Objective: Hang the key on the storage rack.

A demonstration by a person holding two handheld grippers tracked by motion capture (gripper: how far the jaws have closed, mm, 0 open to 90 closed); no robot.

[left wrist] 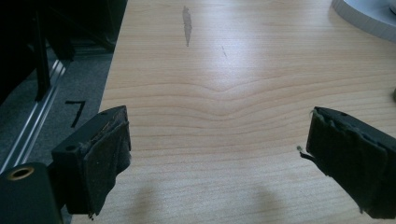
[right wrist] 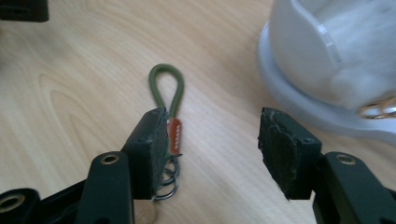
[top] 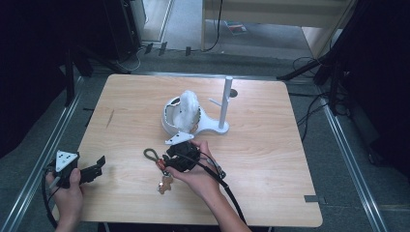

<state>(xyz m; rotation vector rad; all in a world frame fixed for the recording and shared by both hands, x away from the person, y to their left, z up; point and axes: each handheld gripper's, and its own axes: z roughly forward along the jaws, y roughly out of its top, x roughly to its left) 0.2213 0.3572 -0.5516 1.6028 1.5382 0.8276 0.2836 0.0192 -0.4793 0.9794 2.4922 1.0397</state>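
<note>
A keychain (top: pixel 159 169) lies on the wooden table (top: pixel 270 159), with a green cord loop (right wrist: pixel 166 79), an orange tag (right wrist: pixel 174 133), metal rings (right wrist: pixel 168 179) and a pale wooden charm (top: pixel 166 184). My right gripper (top: pixel 169 157) hovers low over it, pointing left across the table. In the right gripper view the right gripper (right wrist: pixel 212 121) is open; the tag and rings lie beside its left jaw, and bare wood shows between the jaws. My left gripper (top: pixel 99 165) rests at the table's front left, and in its own view the left gripper (left wrist: pixel 219 121) is wide open over bare wood.
A white bowl (top: pixel 169 123) holding white fluff (top: pixel 188 104) sits mid-table, joined to a white stand (top: pixel 225 104) with a short side peg. The bowl's wall (right wrist: pixel 299 51) is close to my right jaw. Dark floor and rails surround the table.
</note>
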